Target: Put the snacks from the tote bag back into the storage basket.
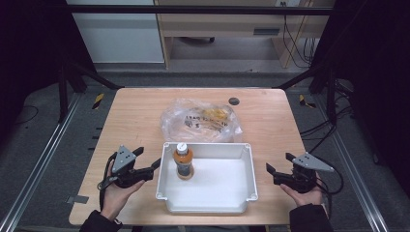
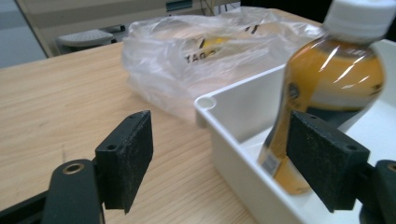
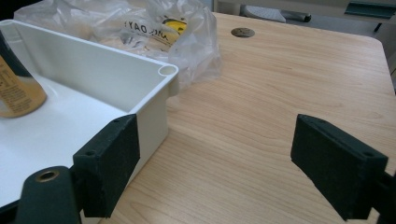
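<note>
Bottle [image 3: 16, 88] cut off at left edge

The bottle [image 1: 183, 163] is showing amber-orange liquid under a white cap, and a dark band is wrapping its label. The tray [image 1: 241, 166] around it is gleaming plain white. The surface [image 1: 135, 121] is glowing in light wood grain with one dark round plug. The bag [image 1: 200, 120] is looking clear and crinkled, carrying black lettering and what is probably a yellow print. Both claws, left claw [image 1: 149, 162] and right claw [image 1: 279, 164], are showing matte black pads under grey plates.
</note>
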Motion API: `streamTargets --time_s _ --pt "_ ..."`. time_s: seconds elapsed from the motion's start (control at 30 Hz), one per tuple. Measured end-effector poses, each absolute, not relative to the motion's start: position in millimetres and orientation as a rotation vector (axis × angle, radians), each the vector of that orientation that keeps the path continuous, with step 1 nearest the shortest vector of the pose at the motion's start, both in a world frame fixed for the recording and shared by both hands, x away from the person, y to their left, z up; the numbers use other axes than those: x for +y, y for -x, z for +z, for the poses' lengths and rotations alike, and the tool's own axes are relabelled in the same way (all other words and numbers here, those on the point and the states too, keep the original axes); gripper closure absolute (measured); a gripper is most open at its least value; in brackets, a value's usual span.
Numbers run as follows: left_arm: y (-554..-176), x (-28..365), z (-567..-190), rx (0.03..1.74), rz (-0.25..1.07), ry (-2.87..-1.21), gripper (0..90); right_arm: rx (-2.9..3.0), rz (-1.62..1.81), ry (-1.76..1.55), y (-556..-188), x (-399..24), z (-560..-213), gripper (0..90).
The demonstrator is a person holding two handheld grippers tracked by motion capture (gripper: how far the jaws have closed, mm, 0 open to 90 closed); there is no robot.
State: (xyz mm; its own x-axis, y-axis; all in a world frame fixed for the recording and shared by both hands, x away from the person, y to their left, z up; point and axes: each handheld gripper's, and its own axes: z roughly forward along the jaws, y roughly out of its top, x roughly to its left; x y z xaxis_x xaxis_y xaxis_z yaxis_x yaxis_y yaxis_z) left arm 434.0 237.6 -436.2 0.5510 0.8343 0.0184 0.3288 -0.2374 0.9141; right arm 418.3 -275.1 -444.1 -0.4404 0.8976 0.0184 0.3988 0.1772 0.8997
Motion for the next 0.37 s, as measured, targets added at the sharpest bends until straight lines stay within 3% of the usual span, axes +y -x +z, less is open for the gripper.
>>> streamTargets --time_s 0.37 --pt "-444 260 -456 1.051 0.670 -1.830 22.2 1.941 1.168 -1.240 -420 -282 -452 15.8"
